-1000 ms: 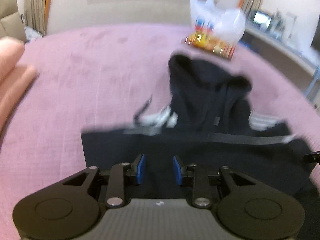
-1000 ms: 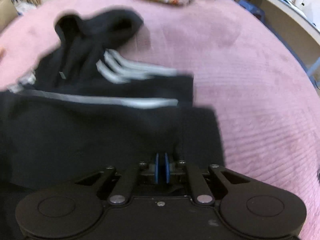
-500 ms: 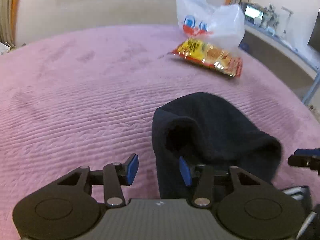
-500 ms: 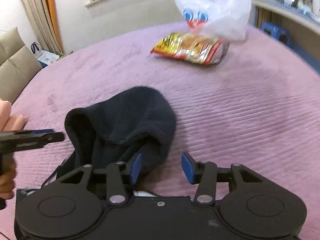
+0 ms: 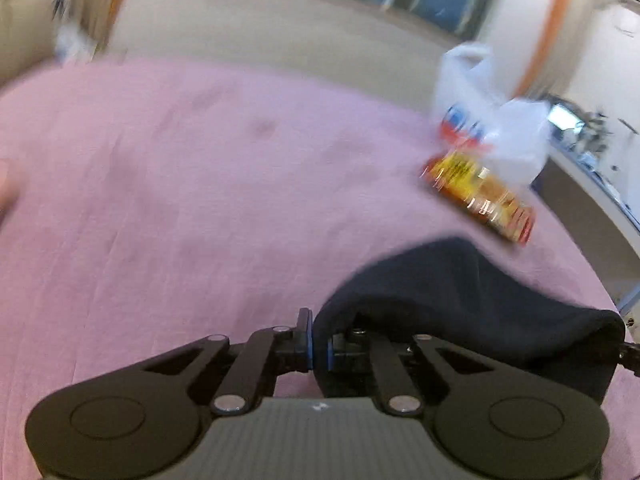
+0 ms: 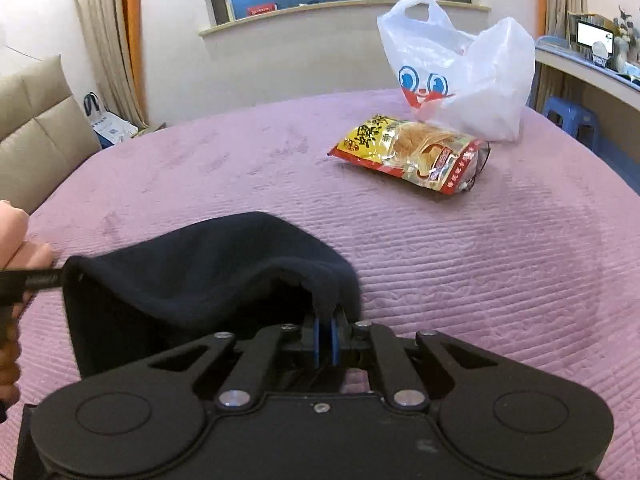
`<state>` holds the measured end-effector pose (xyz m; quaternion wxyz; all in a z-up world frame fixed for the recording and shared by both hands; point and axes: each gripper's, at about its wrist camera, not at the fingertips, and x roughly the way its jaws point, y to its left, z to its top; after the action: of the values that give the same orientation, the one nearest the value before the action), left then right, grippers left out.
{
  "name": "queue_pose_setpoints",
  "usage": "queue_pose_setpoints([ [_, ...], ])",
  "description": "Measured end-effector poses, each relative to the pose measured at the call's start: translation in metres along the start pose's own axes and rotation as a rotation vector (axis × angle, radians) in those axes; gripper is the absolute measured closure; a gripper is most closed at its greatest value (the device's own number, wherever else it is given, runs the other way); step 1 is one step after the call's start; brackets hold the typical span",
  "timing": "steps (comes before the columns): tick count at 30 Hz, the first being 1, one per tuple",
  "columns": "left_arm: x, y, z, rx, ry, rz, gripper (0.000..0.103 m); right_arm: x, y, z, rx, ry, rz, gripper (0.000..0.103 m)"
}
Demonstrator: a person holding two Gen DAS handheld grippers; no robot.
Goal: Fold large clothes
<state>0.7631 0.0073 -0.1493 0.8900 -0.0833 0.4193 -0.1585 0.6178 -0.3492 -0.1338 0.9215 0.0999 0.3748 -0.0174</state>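
Observation:
The dark navy hood (image 6: 208, 272) of a hoodie is stretched between my two grippers over the pink bedspread (image 6: 480, 264). My right gripper (image 6: 325, 338) is shut on the hood's right rim. My left gripper (image 5: 318, 346) is shut on the hood's (image 5: 460, 292) left rim, which runs off to the right in the blurred left wrist view. The left gripper's tip also shows at the left in the right wrist view (image 6: 36, 278), at the hood's other corner. The rest of the hoodie is hidden below the grippers.
A yellow and red snack packet (image 6: 412, 156) lies on the bed ahead, with a white plastic bag (image 6: 456, 72) behind it. Both show in the left wrist view, packet (image 5: 480, 196) and bag (image 5: 492, 128). A beige headboard (image 6: 36, 128) is left, a desk (image 6: 592, 76) right.
Both grippers were open around the hood's rim half a second ago; now both have shut on it. The hood is spread wider between them and the left view has swung left.

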Motion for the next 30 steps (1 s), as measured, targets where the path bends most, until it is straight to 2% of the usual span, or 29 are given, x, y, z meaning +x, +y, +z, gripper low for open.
queue_pose_setpoints([
  [2, 0.016, 0.013, -0.016, -0.009, 0.07, 0.029, 0.095, 0.02, -0.009, -0.015, 0.015, 0.079, -0.045, 0.096],
  [4, 0.036, 0.016, -0.033, 0.046, 0.146, 0.044, 0.094, 0.046, -0.017, -0.033, 0.028, 0.202, -0.066, 0.095],
  [6, 0.039, 0.016, -0.042, 0.099, 0.153, 0.054, 0.09, 0.065, -0.021, -0.049, 0.034, 0.294, -0.068, 0.087],
  [7, 0.033, 0.017, -0.042, 0.113, 0.15, 0.046, 0.088, 0.064, -0.024, -0.053, 0.038, 0.287, -0.058, 0.084],
  [8, 0.026, 0.019, -0.041, 0.126, 0.151, 0.036, 0.082, 0.059, -0.026, -0.052, 0.038, 0.284, -0.045, 0.072],
  [9, 0.018, 0.021, -0.039, 0.152, 0.151, 0.022, 0.067, 0.052, -0.029, -0.048, 0.036, 0.294, -0.035, 0.062],
  [10, 0.008, 0.024, -0.038, 0.193, 0.162, 0.005, 0.058, 0.042, -0.032, -0.046, 0.027, 0.284, -0.021, 0.055],
  [11, 0.0, 0.025, -0.036, 0.238, 0.181, -0.013, 0.045, 0.032, -0.032, -0.043, 0.007, 0.273, -0.002, 0.051],
  [14, -0.028, 0.036, -0.03, 0.31, 0.182, -0.086, 0.044, 0.002, -0.036, -0.035, -0.073, 0.241, 0.028, 0.044],
  [16, -0.038, 0.037, -0.016, 0.296, 0.15, -0.146, 0.044, -0.007, -0.035, -0.027, -0.114, 0.214, 0.039, 0.036],
  [18, -0.038, 0.031, 0.0, 0.271, 0.102, -0.187, 0.043, 0.0, -0.028, -0.013, -0.138, 0.186, 0.055, 0.034],
  [20, -0.023, 0.017, 0.017, 0.255, 0.089, -0.216, 0.043, 0.013, -0.018, -0.002, -0.148, 0.169, 0.065, 0.034],
  [23, 0.011, -0.012, 0.033, 0.31, 0.095, -0.243, 0.043, 0.042, -0.003, 0.014, -0.147, 0.159, 0.107, 0.034],
  [26, 0.051, -0.029, 0.043, 0.336, 0.152, -0.284, 0.043, 0.072, 0.004, 0.023, -0.126, 0.17, 0.144, 0.034],
  [30, 0.105, -0.028, 0.049, 0.333, 0.244, -0.306, 0.043, 0.103, 0.007, 0.028, -0.144, 0.191, 0.164, 0.032],
])
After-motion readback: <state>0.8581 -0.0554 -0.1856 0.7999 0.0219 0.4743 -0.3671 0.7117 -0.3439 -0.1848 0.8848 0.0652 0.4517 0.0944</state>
